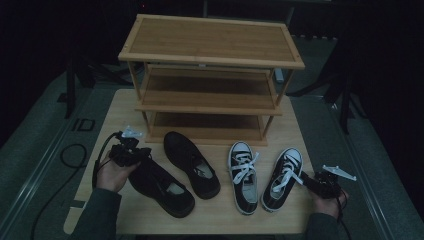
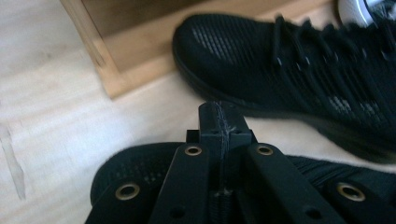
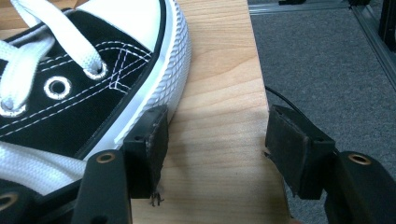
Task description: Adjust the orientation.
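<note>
Right gripper view, right tongs (image 3: 212,149) agape, table edge (image 3: 261,121) between

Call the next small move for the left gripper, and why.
Probably open the left gripper and settle it on the near black shoe: its jaws are shut with nothing between them, poised over that shoe's toe. The wooden shoe rack behind stands empty, and the right gripper waits open beside the black-and-white sneaker.

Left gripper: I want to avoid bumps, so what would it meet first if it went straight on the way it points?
Probably the other black shoe, lying across just beyond the shut left gripper; depth is unclear.
</note>
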### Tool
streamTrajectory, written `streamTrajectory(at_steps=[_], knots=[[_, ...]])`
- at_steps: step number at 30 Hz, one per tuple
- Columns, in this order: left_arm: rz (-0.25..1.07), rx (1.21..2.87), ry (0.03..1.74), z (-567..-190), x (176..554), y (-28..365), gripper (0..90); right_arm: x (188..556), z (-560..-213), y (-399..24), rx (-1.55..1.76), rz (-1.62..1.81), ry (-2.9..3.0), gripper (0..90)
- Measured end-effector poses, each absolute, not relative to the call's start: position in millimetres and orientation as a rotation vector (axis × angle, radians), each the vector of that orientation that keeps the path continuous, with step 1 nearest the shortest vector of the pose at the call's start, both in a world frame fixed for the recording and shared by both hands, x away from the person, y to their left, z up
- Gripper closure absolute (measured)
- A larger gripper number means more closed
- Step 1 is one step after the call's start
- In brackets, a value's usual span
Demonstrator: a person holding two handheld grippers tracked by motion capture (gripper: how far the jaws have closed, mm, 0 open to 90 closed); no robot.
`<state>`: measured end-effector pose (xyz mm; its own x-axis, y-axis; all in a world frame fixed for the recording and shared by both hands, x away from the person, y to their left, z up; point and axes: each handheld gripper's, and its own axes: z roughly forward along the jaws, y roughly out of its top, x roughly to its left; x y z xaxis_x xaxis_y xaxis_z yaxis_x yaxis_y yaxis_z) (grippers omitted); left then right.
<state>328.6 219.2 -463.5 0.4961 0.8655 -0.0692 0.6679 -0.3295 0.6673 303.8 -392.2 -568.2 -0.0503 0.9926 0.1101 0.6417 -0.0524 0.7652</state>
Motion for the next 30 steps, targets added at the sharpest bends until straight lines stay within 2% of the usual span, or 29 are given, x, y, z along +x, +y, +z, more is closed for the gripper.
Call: streamTrajectory(at_steps=[5, 8, 12, 13, 30], knots=[[0.415, 2.09, 1.255, -461.4, 336.9, 212.1, 89.4, 303.8, -568.2, -392.2, 1.736, 0.929, 1.734, 39.1], [0.4, 2.108, 1.24, -462.2, 335.0, 210.5, 85.9, 303.8, -568.2, -392.2, 1.736, 0.929, 1.734, 39.1], [0.39, 2.107, 1.239, -460.1, 329.1, 210.2, 63.6, 303.8, -568.2, -392.2, 1.735, 0.929, 1.734, 39.1], [0.392, 2.115, 1.236, -459.2, 327.6, 210.3, 60.8, 303.8, -568.1, -392.2, 1.735, 0.928, 1.735, 39.2], [0.433, 2.1, 1.31, -460.5, 307.0, 206.0, 24.4, 303.8, -568.2, -392.3, 1.735, 0.929, 1.734, 39.1]])
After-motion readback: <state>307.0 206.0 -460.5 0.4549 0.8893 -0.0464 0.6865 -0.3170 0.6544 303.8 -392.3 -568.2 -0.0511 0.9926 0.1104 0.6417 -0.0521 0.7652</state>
